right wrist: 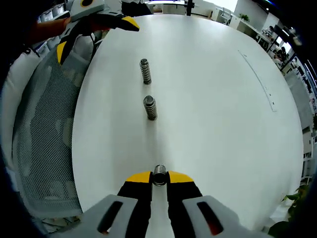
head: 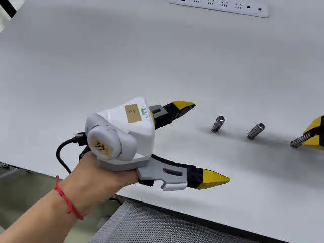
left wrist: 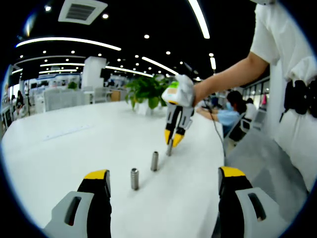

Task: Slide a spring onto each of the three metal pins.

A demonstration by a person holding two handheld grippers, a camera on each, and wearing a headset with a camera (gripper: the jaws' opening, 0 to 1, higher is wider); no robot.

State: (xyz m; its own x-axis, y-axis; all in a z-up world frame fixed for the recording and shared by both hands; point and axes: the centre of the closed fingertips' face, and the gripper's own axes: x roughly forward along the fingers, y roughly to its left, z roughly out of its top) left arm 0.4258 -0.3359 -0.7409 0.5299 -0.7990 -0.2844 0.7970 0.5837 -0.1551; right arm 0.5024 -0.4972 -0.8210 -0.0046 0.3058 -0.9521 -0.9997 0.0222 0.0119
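Three short metal pins with coiled springs on them stand in a row on the white table (head: 101,61). My right gripper (right wrist: 159,178) is shut on the spring (right wrist: 159,171) of the nearest one, also seen as the spring (head: 296,143) at the right edge of the head view. The other two sprung pins (head: 217,124) (head: 255,130) stand free, and they appear again as the sprung pins (right wrist: 150,107) (right wrist: 145,71). My left gripper (head: 201,142) hovers open just left of the row, with nothing between its yellow tips. In its own view the left gripper (left wrist: 164,173) faces the pins (left wrist: 134,178) (left wrist: 154,161) and the right gripper (left wrist: 173,139).
A white power strip (head: 223,6) lies at the table's far edge. The near table edge runs just below my left hand, with a grey mesh chair (head: 142,223) beneath it. A potted plant (left wrist: 148,91) and seated people are beyond the table's far end.
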